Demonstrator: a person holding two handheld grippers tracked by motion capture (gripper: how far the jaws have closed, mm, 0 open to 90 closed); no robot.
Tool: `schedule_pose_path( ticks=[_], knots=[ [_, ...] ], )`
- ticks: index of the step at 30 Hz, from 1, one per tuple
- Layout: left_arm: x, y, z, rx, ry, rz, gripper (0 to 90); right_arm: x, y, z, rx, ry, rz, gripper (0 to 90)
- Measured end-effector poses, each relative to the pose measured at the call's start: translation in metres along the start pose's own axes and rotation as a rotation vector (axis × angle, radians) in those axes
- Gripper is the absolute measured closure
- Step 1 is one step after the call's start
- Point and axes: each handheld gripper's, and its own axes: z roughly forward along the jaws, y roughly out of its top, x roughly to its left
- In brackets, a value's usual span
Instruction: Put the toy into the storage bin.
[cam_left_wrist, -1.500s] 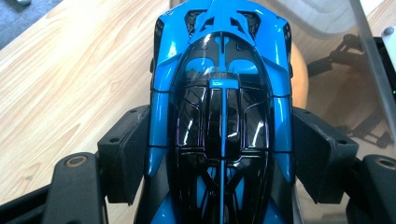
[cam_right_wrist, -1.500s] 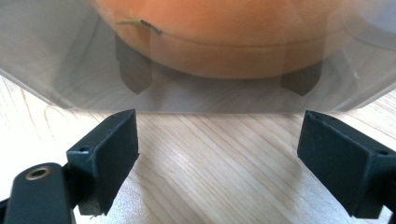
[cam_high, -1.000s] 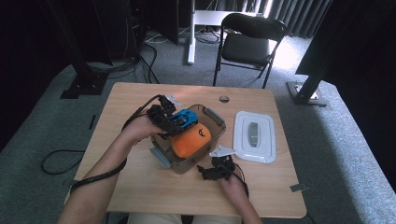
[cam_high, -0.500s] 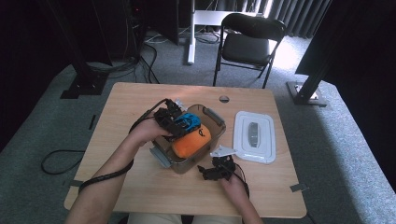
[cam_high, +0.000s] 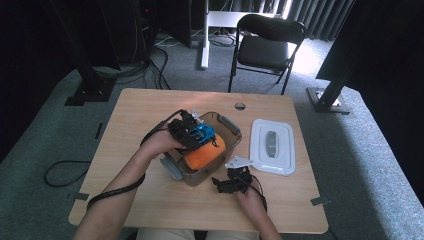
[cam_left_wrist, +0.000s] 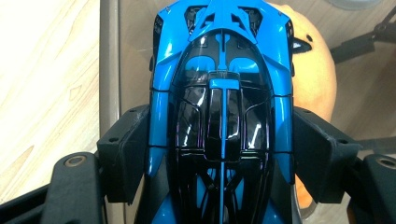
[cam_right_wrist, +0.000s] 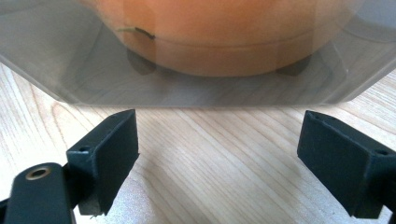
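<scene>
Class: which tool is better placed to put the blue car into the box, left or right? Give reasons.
Left. The left tool is shut on the car above the box. The right tool is open, outside the box.

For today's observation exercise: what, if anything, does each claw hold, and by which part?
The left claw grips the blue toy car by its two sides, mid-body. The right claw is open, holding nothing.
</scene>
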Motion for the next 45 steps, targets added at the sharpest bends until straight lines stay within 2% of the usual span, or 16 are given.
schedule_pose_path(
  ticks=[2,5,8,9,10,13,16,18,19,23,25,31,34,35,37,45],
  knots=[
    [-0.001,-0.002,-0.001,-0.002,-0.003,0.003,27.7,0.0,0.0,0.0,-0.001,0.0,0.0,12.3],
    [0.001,-0.006,-0.004,-0.017,-0.041,-0.012,25.1,0.0,0.0,0.0,0.0,-0.001,-0.001,12.2],
    [0.002,-0.008,-0.006,-0.016,-0.042,-0.017,20.8,0.0,0.0,0.0,0.001,-0.001,-0.001,12.2],
    [0.003,-0.01,-0.008,-0.025,-0.063,-0.029,20.7,0.0,0.0,0.0,0.002,-0.001,-0.002,12.2],
    [0.003,-0.01,-0.008,-0.025,-0.063,-0.029,20.6,0.0,0.0,0.0,0.002,-0.001,-0.002,12.2],
    [0.002,-0.013,-0.01,-0.035,-0.082,-0.022,12.6,0.0,0.0,0.0,0.003,-0.002,-0.004,12.2],
    [0.001,-0.014,-0.013,-0.045,-0.075,-0.022,8.7,0.0,0.0,0.0,0.003,-0.002,-0.005,12.2],
    [0.0,-0.014,-0.016,-0.054,-0.079,-0.027,1.7,0.001,0.0,0.0,0.004,-0.003,-0.005,12.3],
    [0.0,-0.014,-0.019,-0.055,-0.062,-0.023,1.7,0.001,0.0,0.0,0.005,-0.002,-0.005,12.2],
    [0.007,-0.02,-0.026,-0.07,-0.039,-0.031,1.6,0.001,0.0,0.0,0.006,0.0,-0.005,12.2],
    [0.011,-0.024,-0.03,-0.087,-0.042,-0.046,1.7,0.001,0.0,0.0,0.006,-0.001,-0.007,12.2],
    [0.018,-0.035,-0.038,-0.136,-0.035,-0.049,1.7,0.001,0.0,0.001,0.008,-0.003,-0.006,12.3],
    [0.023,-0.041,-0.041,-0.145,-0.022,-0.063,1.7,0.001,0.0,0.001,0.01,-0.003,-0.007,12.2],
    [0.027,-0.046,-0.043,-0.159,-0.018,-0.076,1.7,0.001,0.0,0.001,0.01,-0.004,-0.009,12.2],
    [0.029,-0.051,-0.046,-0.177,-0.004,-0.076,1.7,0.001,0.0,0.001,0.011,-0.004,-0.008,12.2],
    [0.044,-0.074,-0.049,-0.188,-0.001,-0.116,1.7,0.001,0.0,0.001,0.012,-0.004,-0.005,12.3]
  ],
)
